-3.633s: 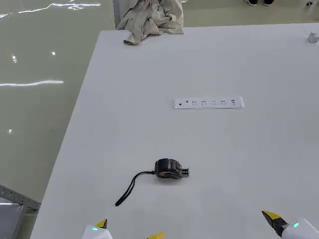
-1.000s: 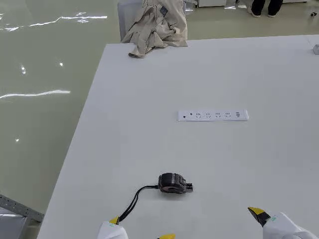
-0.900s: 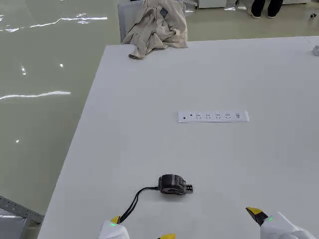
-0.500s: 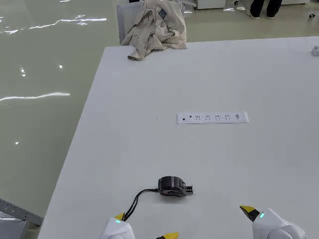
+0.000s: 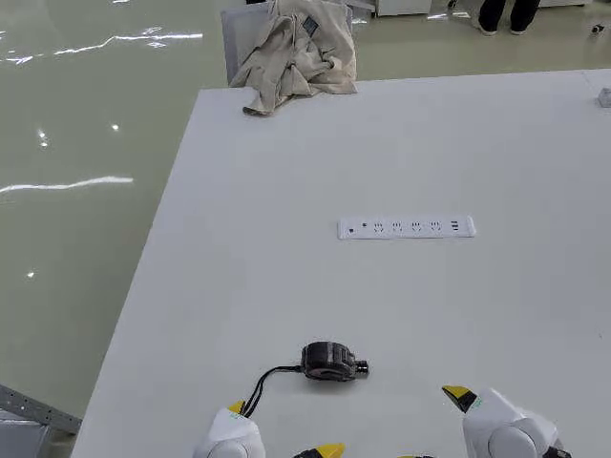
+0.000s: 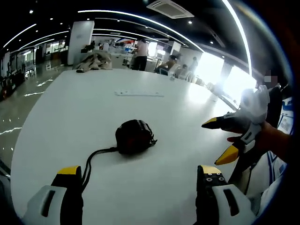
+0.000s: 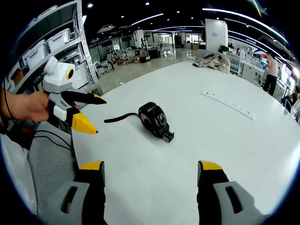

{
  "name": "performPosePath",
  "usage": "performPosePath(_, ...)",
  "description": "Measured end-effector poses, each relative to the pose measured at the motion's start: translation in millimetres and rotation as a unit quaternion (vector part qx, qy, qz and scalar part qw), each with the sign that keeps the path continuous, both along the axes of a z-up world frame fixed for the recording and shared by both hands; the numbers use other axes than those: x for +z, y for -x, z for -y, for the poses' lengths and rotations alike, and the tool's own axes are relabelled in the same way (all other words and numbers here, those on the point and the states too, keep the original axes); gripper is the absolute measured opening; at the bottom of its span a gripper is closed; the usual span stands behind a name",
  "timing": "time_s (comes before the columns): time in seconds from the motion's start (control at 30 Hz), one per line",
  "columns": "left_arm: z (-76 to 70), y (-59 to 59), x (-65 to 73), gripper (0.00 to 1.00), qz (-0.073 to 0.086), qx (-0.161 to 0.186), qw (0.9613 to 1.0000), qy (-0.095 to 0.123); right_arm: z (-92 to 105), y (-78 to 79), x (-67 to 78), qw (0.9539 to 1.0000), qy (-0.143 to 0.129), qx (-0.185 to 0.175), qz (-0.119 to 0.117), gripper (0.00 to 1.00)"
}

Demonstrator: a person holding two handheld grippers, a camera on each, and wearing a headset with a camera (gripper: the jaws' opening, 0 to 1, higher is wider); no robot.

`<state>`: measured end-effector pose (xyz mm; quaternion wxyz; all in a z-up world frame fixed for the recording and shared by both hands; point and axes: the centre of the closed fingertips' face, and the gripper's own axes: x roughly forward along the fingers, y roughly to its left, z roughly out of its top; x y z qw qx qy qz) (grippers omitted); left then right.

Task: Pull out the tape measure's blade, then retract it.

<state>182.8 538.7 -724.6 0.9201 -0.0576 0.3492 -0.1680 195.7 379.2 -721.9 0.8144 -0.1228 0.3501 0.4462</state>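
A black tape measure (image 5: 326, 361) lies on the white table (image 5: 286, 191) near its front edge, blade tip pointing right and black wrist strap (image 5: 256, 388) trailing to the left. My left gripper (image 5: 283, 429) stands open just in front of the strap, apart from the case. My right gripper (image 5: 434, 426) is open too, a little to the right of the case. In the left gripper view the tape measure (image 6: 135, 136) sits beyond the open left gripper (image 6: 139, 171). In the right gripper view the tape measure (image 7: 154, 119) lies ahead of the open right gripper (image 7: 151, 165).
A white power strip (image 5: 406, 228) lies across the middle of the table. A beige cloth (image 5: 296, 48) is heaped at the far left corner. The table's left edge (image 5: 143, 267) drops to a glossy floor. A small object (image 5: 603, 95) sits at the far right.
Both grippers have come further onto the table toward the tape measure, the right one shifting left. The tape measure has not moved.
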Motion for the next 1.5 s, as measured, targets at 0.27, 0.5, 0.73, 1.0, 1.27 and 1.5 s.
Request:
performPosePath(0.27, -0.6, -14.5, -3.8, 0.99, 0.003, -0.022, 0.9997, -0.008, -4.5, -10.6, -9.6, 0.9996, 0.016, 0.021, 0.003, 0.82)
performPosePath(0.5, -1.1, -26.3, -7.1, 0.99, 0.003, -0.040, 0.9991, -0.013, -9.8, -16.5, -17.4, 0.9983, 0.027, 0.052, 0.008, 0.78)
performPosePath(0.73, 3.2, -33.4, -11.5, 0.95, 0.014, -0.083, 0.9959, -0.034, -19.8, -23.5, -24.8, 0.9952, 0.038, 0.088, 0.019, 0.74)
performPosePath(1.0, 7.8, -42.1, -17.0, 0.93, 0.021, -0.139, 0.9882, -0.061, -28.5, -28.3, -36.0, 0.9876, 0.054, 0.144, 0.031, 0.67)
performPosePath(1.27, 15.5, -48.4, -21.9, 0.92, 0.031, -0.191, 0.9778, -0.079, -39.0, -33.4, -44.0, 0.9809, 0.063, 0.181, 0.035, 0.62)
performPosePath(1.5, 25.3, -53.6, -23.8, 0.89, 0.045, -0.250, 0.9609, -0.110, -41.2, -42.4, -51.7, 0.9755, 0.076, 0.203, 0.039, 0.56)
